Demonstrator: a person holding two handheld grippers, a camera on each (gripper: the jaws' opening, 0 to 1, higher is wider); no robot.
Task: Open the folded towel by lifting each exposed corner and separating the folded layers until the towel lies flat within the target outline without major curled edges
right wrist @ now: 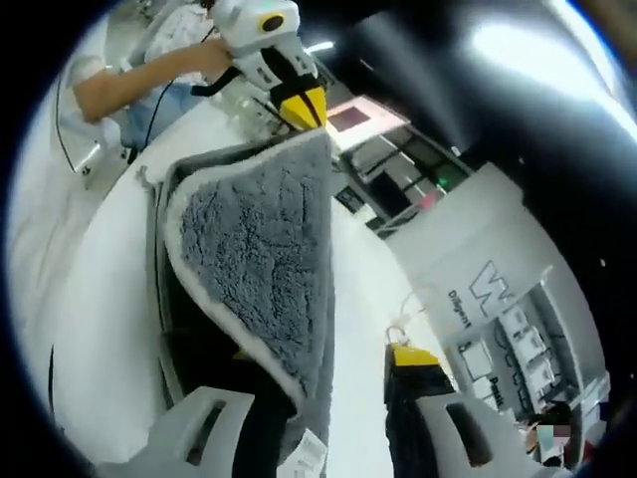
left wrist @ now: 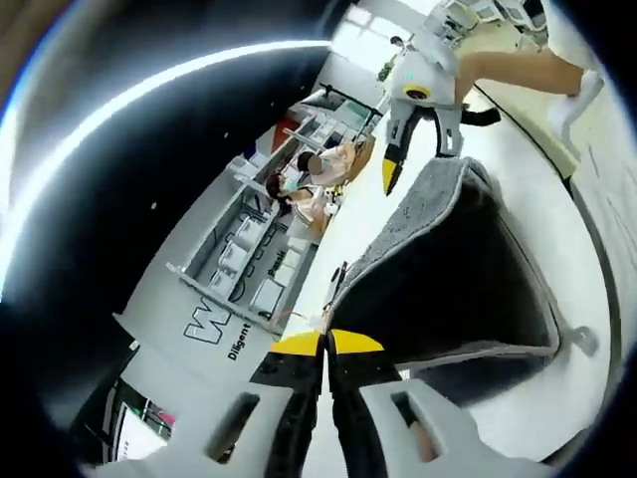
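The grey fluffy towel (left wrist: pixel 438 269) with a pale border is held up off the white table (left wrist: pixel 542 189), its dark inner layers gaping. My left gripper (left wrist: pixel 326 342) is shut on one of its corners, yellow tips pressed together. In the right gripper view the same gripper (right wrist: pixel 302 108) pinches the far top corner of the towel (right wrist: pixel 259 259). My right gripper (right wrist: pixel 326 357) stands open, with the towel's edge hanging in front of its left jaw. In the left gripper view it (left wrist: pixel 418 159) hovers with its jaws spread at the towel's far upper corner.
A person's arm (left wrist: pixel 518 65) holds the right gripper, and a sleeve (right wrist: pixel 119 80) is behind the left one. A white wall with lettering (left wrist: pixel 214 324) and shelves (left wrist: pixel 249 239) stand beyond the table. Bare tabletop (right wrist: pixel 100 279) lies beside the towel.
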